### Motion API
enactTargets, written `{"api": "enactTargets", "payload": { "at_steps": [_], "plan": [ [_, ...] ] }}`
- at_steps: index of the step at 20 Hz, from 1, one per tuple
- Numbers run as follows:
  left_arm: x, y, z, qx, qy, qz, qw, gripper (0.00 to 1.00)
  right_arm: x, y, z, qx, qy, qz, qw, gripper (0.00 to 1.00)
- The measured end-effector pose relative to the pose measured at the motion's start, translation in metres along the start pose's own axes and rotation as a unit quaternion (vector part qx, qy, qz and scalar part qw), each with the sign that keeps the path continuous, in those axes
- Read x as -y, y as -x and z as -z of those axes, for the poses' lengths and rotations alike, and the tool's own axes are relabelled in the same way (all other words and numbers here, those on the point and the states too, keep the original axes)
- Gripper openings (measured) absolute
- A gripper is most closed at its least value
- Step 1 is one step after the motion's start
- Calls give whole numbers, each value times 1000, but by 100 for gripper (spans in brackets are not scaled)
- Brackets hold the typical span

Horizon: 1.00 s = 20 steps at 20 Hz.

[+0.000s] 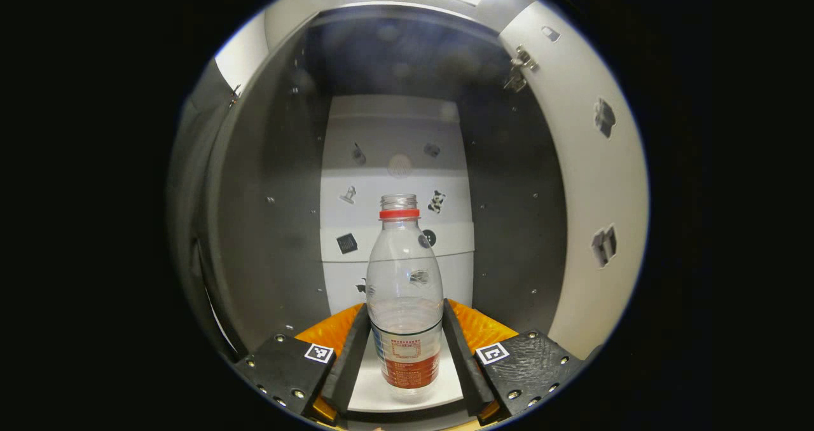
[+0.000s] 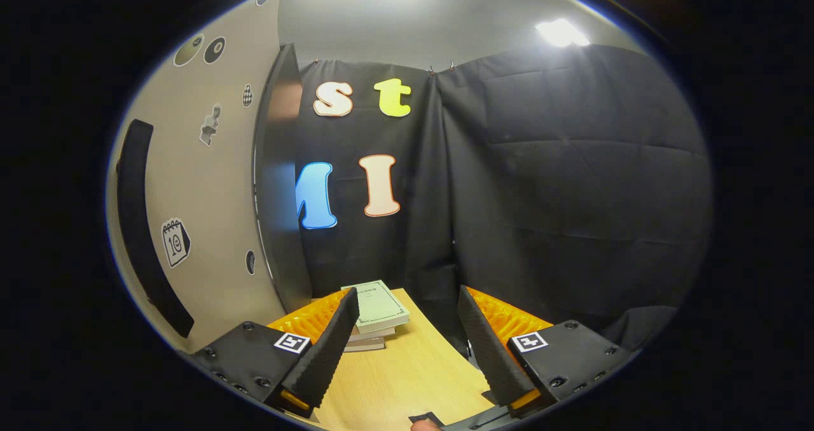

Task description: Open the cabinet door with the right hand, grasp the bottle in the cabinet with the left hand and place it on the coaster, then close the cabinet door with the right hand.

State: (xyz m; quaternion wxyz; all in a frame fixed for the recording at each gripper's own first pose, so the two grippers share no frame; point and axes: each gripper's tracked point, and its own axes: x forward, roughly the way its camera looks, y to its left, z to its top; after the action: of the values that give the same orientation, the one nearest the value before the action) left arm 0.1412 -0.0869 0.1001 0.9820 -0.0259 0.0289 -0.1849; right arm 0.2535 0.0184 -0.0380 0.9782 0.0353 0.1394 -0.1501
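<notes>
**Bottle between the left fingers inside the open cabinet; right gripper spread over the table**

Left gripper view. The cabinet [image 1: 267, 215] stands open, with dark side walls and a pale back panel carrying small stickers. Its door [image 1: 598, 183] is swung out on the right, and a hinge [image 1: 518, 68] shows near its top. The bottle [image 1: 405, 291] stands upright on the pale cabinet floor [image 1: 375, 386], roughly midway between the side walls and forward of the back panel. It is clear plastic, uncapped, with a red ring at the neck and a red-and-white label on its lower part. The left gripper [image 1: 405, 348] is around the bottle's lower body: one of its fingers [image 1: 348, 355] lies along the left flank, the other along the right. Both reach the bottle's outline at their tips; whether they press on it cannot be told, so the grip is undetermined.

Right gripper view. The outer face of the door [image 2: 191, 227] fills the left side, with a dark vertical handle [image 2: 143, 227] and stickers. The right gripper [image 2: 407, 329] has its fingers [image 2: 327, 348] spread wide apart with nothing between them, over a wooden table [image 2: 407, 380]. A stack of books [image 2: 378, 313] lies at the table's far edge, beside the tip of the left-hand finger.
</notes>
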Motion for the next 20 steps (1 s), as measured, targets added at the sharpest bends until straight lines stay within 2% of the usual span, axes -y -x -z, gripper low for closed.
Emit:
{"api": "enactTargets", "payload": {
  "at_steps": [3, 5, 6, 7, 9, 20],
  "plan": [
    [0, 31, -13, 10, -6, -9, 1000, 63, 2, 6, -4, 6, -2, -19, 1000, 99],
    [-1, 54, -19, 14, -10, -17, 1000, 61, 4, 10, -5, 8, -3, -31, 999, 99],
    [-2, 63, -20, 16, -11, -22, 1000, 63, 5, 12, -6, 8, -2, -37, 999, 95],
    [-2, 72, -21, 17, -12, -24, 999, 61, 5, 14, -5, 9, -1, -43, 999, 99],
    [-3, 97, -18, 17, -15, -31, 999, 63, 5, 19, -6, 11, 0, -53, 999, 99],
    [-43, 204, 44, -3, 1, -79, 997, 61, -4, 37, 5, 10, -1, -95, 995, 99]
  ]
}}
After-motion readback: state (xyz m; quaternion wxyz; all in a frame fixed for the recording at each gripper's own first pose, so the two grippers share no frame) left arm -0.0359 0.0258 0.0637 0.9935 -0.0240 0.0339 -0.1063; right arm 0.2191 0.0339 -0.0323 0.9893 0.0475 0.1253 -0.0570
